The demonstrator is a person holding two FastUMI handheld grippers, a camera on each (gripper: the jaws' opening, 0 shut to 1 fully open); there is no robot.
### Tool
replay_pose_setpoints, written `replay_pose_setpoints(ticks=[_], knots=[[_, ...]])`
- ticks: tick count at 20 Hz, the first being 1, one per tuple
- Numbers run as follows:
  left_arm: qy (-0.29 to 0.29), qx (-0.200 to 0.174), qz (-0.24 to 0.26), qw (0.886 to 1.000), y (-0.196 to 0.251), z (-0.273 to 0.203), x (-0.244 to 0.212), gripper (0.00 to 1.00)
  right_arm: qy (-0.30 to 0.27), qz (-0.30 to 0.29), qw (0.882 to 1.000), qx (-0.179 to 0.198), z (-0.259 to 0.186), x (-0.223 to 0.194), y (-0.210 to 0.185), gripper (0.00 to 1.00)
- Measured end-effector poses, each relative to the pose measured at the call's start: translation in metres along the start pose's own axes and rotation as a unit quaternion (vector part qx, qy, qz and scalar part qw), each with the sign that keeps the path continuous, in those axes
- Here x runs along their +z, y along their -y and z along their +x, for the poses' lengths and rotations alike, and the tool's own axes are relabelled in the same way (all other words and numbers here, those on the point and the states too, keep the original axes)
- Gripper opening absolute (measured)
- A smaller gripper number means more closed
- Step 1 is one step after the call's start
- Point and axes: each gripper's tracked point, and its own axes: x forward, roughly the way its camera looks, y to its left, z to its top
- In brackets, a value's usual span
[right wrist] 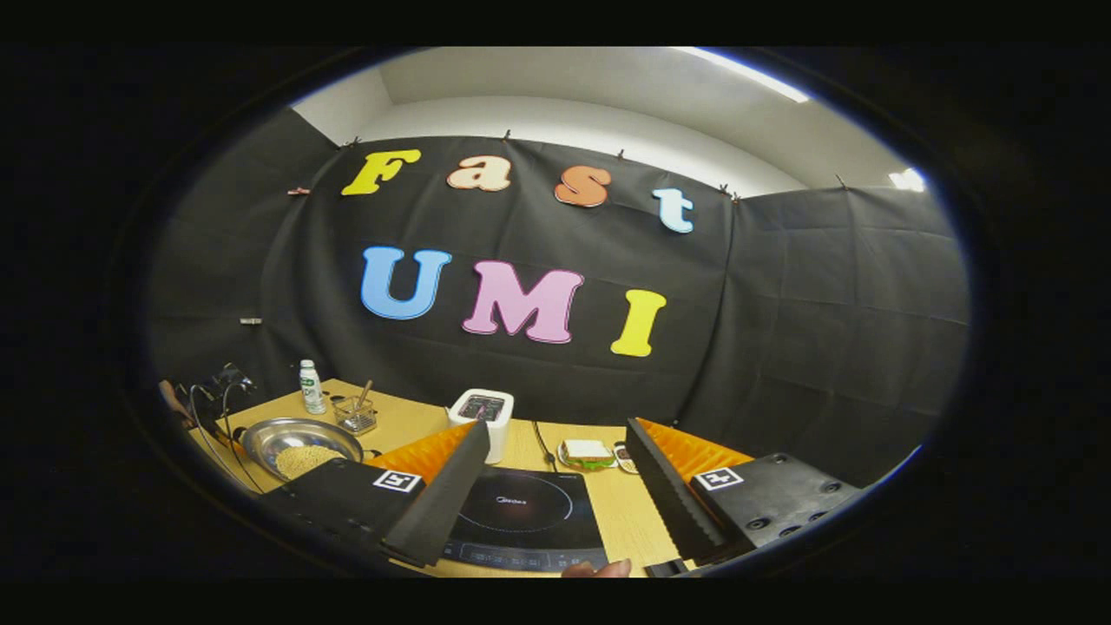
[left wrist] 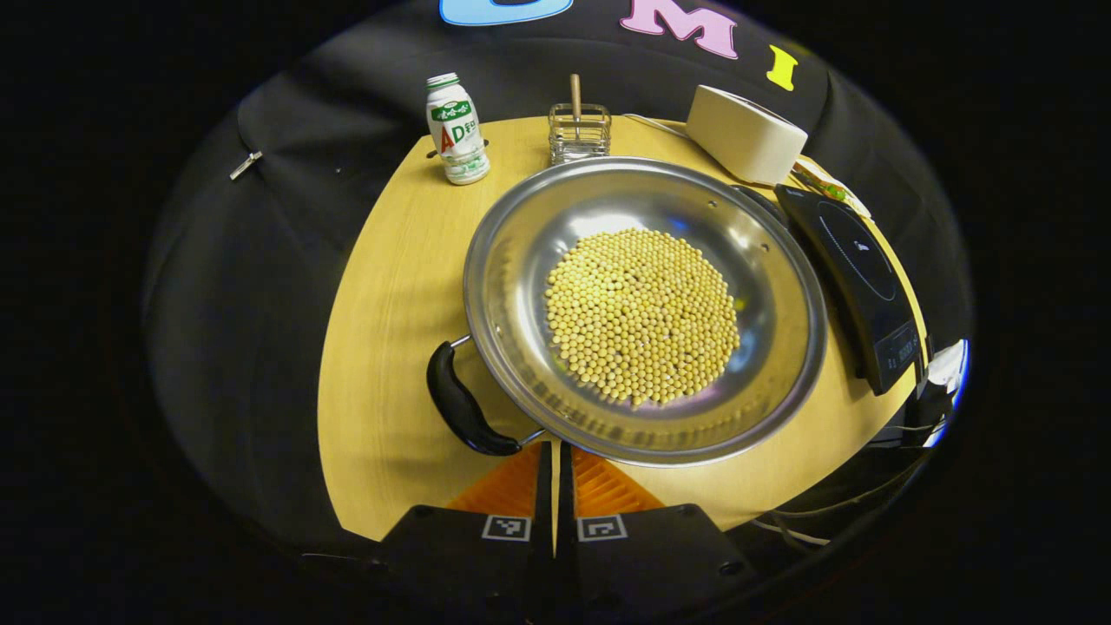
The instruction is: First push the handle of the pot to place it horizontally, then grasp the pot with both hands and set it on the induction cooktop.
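A wide, shallow pot [left wrist: 642,308] of polished steel, with a layer of small round yellow beans [left wrist: 642,317] in its bottom, sits on the pale wooden tabletop [left wrist: 391,286]. Its curved black handle [left wrist: 464,408] points toward the near-left. The left hand-held gripper [left wrist: 555,477] sits low at the pot's near rim, fingers clenched together on nothing. The flat, glossy black induction cooktop [right wrist: 521,512] lies beside the pot. The right hand-held gripper [right wrist: 555,495] hovers above it, fingers spread wide.
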Motion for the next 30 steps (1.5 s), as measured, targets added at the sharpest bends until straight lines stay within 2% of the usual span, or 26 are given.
replay_pose_setpoints(ticks=[11, 23, 26, 28, 29, 30], knots=[[0.039, 0.060, -0.004, 0.997, -0.049, 0.023, 0.043, 0.05, -0.020, -0.007, 1.000, -0.002, -0.006, -0.012, -0.007, 0.98], [0.063, 0.085, 0.002, 0.994, -0.070, 0.041, 0.077, 0.05, -0.042, -0.010, 0.999, 0.000, 0.000, -0.028, -0.021, 0.98], [0.093, 0.104, -0.018, 0.990, -0.078, 0.031, 0.076, 0.05, -0.052, -0.007, 0.999, 0.005, 0.002, -0.034, -0.025, 0.98], [0.131, 0.124, -0.034, 0.983, -0.088, 0.014, 0.076, 0.05, -0.063, -0.003, 0.998, 0.015, 0.007, -0.042, -0.032, 0.96], [0.150, 0.131, -0.037, 0.979, -0.090, 0.005, 0.076, 0.13, -0.070, 0.001, 0.997, 0.020, 0.009, -0.046, -0.036, 0.96], [0.170, 0.133, -0.036, 0.976, -0.090, -0.005, 0.076, 0.13, -0.077, 0.007, 0.997, 0.027, 0.012, -0.050, -0.040, 0.98]])
